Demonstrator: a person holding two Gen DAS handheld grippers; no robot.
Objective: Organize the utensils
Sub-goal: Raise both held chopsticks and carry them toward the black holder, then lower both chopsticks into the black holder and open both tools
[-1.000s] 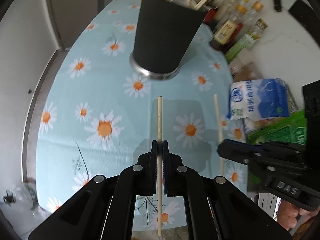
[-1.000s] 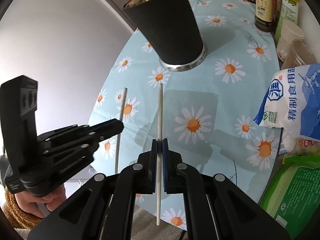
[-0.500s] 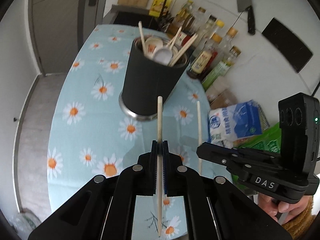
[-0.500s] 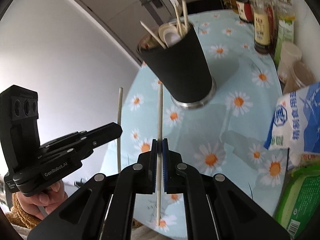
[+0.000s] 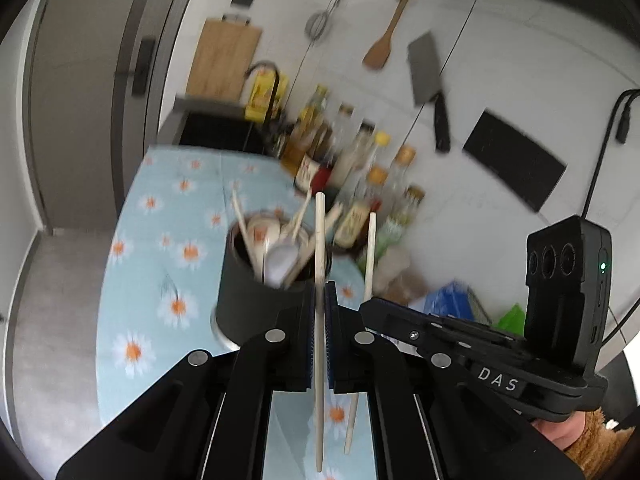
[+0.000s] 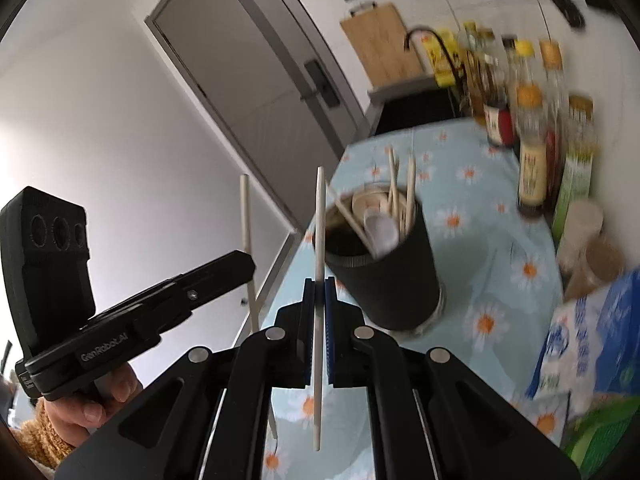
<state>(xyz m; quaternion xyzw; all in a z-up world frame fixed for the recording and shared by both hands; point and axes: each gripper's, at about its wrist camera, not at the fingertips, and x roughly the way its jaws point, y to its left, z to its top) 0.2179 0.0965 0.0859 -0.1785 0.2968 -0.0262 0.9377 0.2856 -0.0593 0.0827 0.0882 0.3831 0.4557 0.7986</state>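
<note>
Each clamped tight on a single chopstick held upright, the left gripper (image 5: 319, 312) and right gripper (image 6: 319, 308) hover just beside the black utensil holder (image 6: 384, 276) on the daisy-print tablecloth (image 6: 496, 216), apparently poised to drop both sticks in.

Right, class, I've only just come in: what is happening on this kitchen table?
A person holds two grippers, each shut on one chopstick. The left gripper clamps the left chopstick; the right gripper clamps the right chopstick. Both sticks are lifted, near the black utensil cup, which already holds chopsticks and a spoon. Neither is in yet.
</note>
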